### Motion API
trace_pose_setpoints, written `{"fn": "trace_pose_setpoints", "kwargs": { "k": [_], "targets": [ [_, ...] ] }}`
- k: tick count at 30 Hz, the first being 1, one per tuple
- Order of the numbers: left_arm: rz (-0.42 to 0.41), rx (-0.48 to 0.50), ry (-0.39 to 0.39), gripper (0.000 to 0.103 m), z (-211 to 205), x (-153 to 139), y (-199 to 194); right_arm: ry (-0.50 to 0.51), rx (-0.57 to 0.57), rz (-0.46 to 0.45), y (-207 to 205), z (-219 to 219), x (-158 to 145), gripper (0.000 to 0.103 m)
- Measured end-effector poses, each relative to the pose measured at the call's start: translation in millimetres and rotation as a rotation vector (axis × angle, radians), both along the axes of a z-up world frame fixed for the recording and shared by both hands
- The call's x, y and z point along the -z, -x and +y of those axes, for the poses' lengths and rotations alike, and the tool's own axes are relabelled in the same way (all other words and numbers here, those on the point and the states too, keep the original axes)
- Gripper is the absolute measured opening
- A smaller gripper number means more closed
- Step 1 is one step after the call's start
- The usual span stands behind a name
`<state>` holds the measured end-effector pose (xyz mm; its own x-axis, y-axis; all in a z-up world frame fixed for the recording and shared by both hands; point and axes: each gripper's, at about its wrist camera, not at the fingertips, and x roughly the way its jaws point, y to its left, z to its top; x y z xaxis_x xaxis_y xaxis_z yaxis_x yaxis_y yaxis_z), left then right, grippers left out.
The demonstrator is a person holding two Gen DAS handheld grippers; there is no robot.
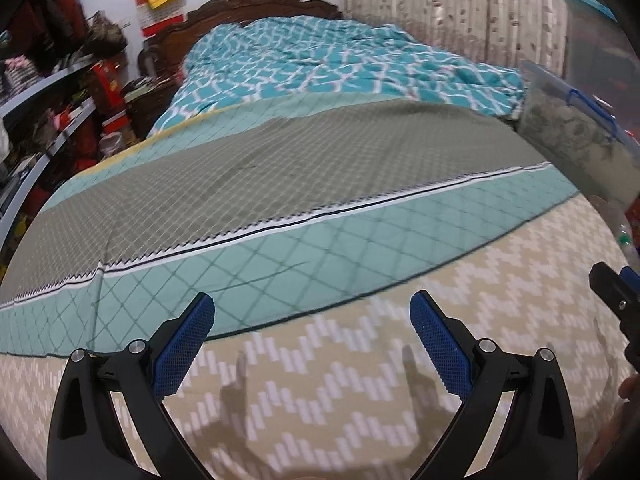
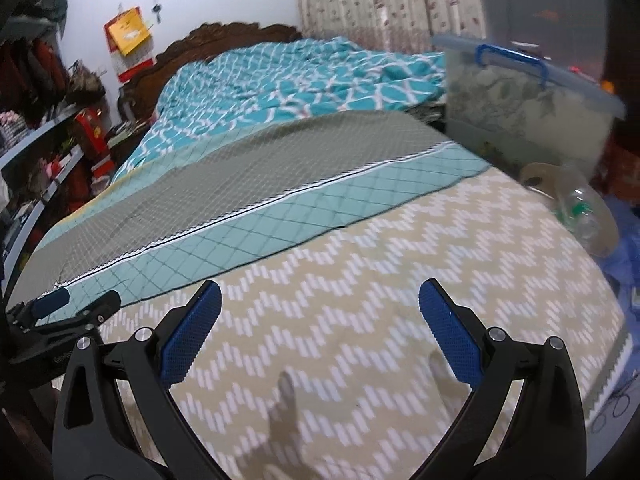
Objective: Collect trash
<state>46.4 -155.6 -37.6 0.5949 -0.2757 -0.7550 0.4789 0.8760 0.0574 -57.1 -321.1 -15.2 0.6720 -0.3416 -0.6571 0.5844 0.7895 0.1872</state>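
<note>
Two grippers are hovering over the bed, and both are standing wide apart with nothing between their blue pads.

Through the left wrist camera, your left gripper (image 1: 312,320) is hanging above the beige zigzag bedspread (image 1: 360,380), its fingers casting shadows on the cloth below. Beyond it, a green quilted blanket (image 1: 280,168) is lying across the bed, and a teal patterned duvet (image 1: 340,68) is bunching up toward the carved headboard (image 1: 256,2). At the far right edge, the tip of your right gripper (image 1: 614,292) is poking into view, with a clear storage bin (image 1: 576,132) sitting above it.

Through the right wrist camera, your right gripper (image 2: 320,308) is gaping over the same beige cloth. The trash is waiting at the bed's far right corner: a crumpled clear plastic bottle (image 2: 580,212) is lying just beside a tape roll (image 2: 536,178), both near the foot of the blue-handled bin. Your left gripper is showing at the lower left edge, resting low by the green blanket's hem.
</note>
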Motion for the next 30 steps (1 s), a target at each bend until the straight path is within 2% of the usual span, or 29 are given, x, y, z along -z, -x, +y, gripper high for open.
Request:
{"fn": "trace_pose_setpoints", "kwargs": {
  "k": [13,30],
  "targets": [
    [-0.014,0.171,0.026,0.095,-43.7,-23.4,43.8,-0.024,0.205,-0.093,87.3,-32.0,-11.8,0.098],
    [-0.128,0.314,0.046,0.094,-93.0,-58.2,95.3,0.0,0.304,-0.196,142.7,-39.9,-38.6,0.098]
  ]
}}
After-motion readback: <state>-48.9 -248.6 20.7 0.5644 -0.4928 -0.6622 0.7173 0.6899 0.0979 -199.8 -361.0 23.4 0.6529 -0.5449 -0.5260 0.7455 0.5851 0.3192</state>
